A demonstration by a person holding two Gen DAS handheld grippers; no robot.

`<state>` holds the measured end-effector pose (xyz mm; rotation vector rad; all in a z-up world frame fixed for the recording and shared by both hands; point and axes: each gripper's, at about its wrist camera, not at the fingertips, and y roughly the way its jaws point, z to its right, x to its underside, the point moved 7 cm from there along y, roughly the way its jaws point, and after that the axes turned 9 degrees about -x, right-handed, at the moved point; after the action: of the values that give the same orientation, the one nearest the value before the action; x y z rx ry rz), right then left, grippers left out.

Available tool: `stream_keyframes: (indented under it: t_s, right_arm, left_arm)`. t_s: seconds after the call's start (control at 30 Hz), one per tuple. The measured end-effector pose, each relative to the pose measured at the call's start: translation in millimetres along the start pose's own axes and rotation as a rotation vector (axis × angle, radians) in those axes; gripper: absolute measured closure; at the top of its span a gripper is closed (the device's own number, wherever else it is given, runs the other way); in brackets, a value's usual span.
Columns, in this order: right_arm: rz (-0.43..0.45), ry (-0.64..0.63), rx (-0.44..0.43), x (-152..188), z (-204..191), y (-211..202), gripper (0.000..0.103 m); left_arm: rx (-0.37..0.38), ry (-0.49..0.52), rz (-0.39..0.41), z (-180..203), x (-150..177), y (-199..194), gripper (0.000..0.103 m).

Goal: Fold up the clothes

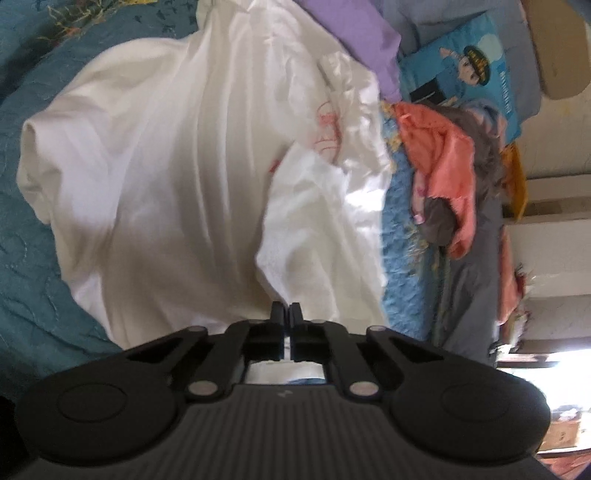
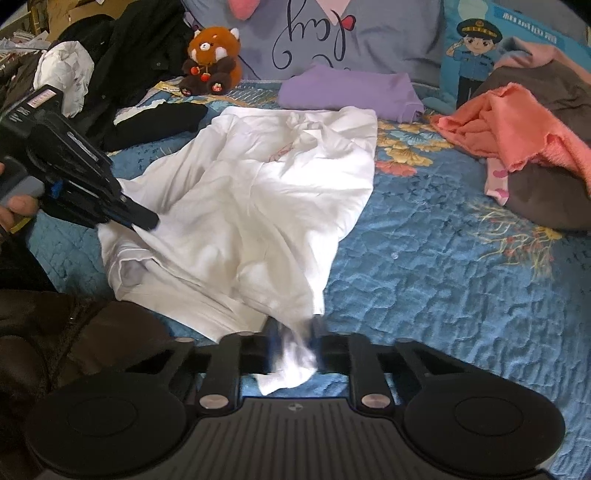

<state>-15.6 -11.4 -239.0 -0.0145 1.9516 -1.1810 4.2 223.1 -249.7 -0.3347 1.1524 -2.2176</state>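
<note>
A white t-shirt [image 2: 258, 192] with a faint pink print lies crumpled on the blue quilted bedspread [image 2: 443, 277]. My right gripper [image 2: 295, 328] is shut on a bunched corner of the shirt at its near edge. My left gripper [image 2: 147, 223] shows at the left of the right wrist view, shut on the shirt's left edge and lifting it slightly. In the left wrist view the left gripper [image 1: 285, 308] has its fingers together on the white t-shirt [image 1: 166, 166], which fills the view.
A folded purple garment [image 2: 351, 92] lies behind the shirt. An orange cloth on a grey-brown pile [image 2: 517, 129] sits at the right. A plush red panda [image 2: 212, 61], black clothes [image 2: 155, 118], and pillows [image 2: 332, 33] lie at the back.
</note>
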Motion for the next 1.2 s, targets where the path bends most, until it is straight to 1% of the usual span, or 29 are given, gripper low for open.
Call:
stream_keyframes:
  t_s: [0.1, 0.2, 0.27, 0.33, 0.37, 0.43, 0.47, 0.53, 0.57, 0.63, 0.7, 0.73, 0.83, 0.93, 1.0, 1.03, 1.1, 1.2]
  right_arm:
    - [0.012, -0.012, -0.009, -2, -1, -5, 0.092]
    - [0.007, -0.052, -0.019, -3, -7, -8, 0.092]
    - [-0.014, -0.095, -0.037, -1, -14, -8, 0.092]
    - [-0.071, -0.139, -0.064, 4, -22, -3, 0.09]
    - [-0.093, -0.156, -0.069, 7, -25, 0, 0.086]
    - [-0.126, -0.177, -0.076, 12, -29, 5, 0.082]
    - [-0.136, -0.181, -0.077, 14, -30, 7, 0.078]
    - [-0.139, -0.16, -0.095, 14, -29, 6, 0.074]
    - [-0.139, -0.147, -0.105, 14, -29, 6, 0.072]
    - [-0.099, -0.156, -0.094, 8, -29, -1, 0.073]
    - [-0.06, -0.164, -0.083, 2, -30, -8, 0.073]
    - [-0.04, -0.169, -0.077, -1, -30, -11, 0.073]
    - [0.021, -0.172, -0.067, -11, -30, -20, 0.073]
    - [0.05, -0.176, -0.105, -22, -35, -14, 0.073]
    - [0.033, -0.226, -0.123, -23, -46, -5, 0.073]
    - [0.024, -0.251, -0.132, -24, -52, 0, 0.073]
    - [-0.008, -0.314, -0.117, -23, -59, 12, 0.073]
    - [-0.06, -0.388, -0.06, -21, -60, 31, 0.073]
  left_arm:
    - [0.033, -0.014, 0.043, 1, 0, -18, 0.101]
    - [0.067, -0.027, 0.085, 2, 1, -35, 0.101]
    - [0.089, -0.036, 0.114, 2, 1, -47, 0.101]
    - [0.112, -0.045, 0.142, 3, 2, -59, 0.101]
    - [0.108, -0.049, 0.154, 1, 2, -64, 0.101]
    - [0.023, -0.054, 0.163, -15, 4, -70, 0.101]
    - [-0.027, -0.059, 0.161, -25, 5, -71, 0.101]
    - [-0.114, -0.077, 0.14, -41, 7, -65, 0.101]
    - [-0.12, -0.081, 0.132, -45, 8, -63, 0.101]
    - [-0.098, -0.075, 0.125, -48, 11, -62, 0.101]
    - [-0.068, -0.04, 0.137, -39, 12, -65, 0.101]
    - [-0.06, -0.013, 0.153, -34, 11, -68, 0.099]
    - [-0.055, 0.052, 0.18, -17, 8, -72, 0.099]
    - [-0.064, 0.085, 0.173, -3, 7, -64, 0.099]
    - [-0.061, 0.105, 0.162, 5, 9, -59, 0.097]
    - [-0.054, 0.118, 0.153, 9, 12, -56, 0.093]
    - [-0.057, 0.136, 0.14, 15, 15, -50, 0.092]
    - [-0.072, 0.146, 0.125, 16, 18, -44, 0.092]
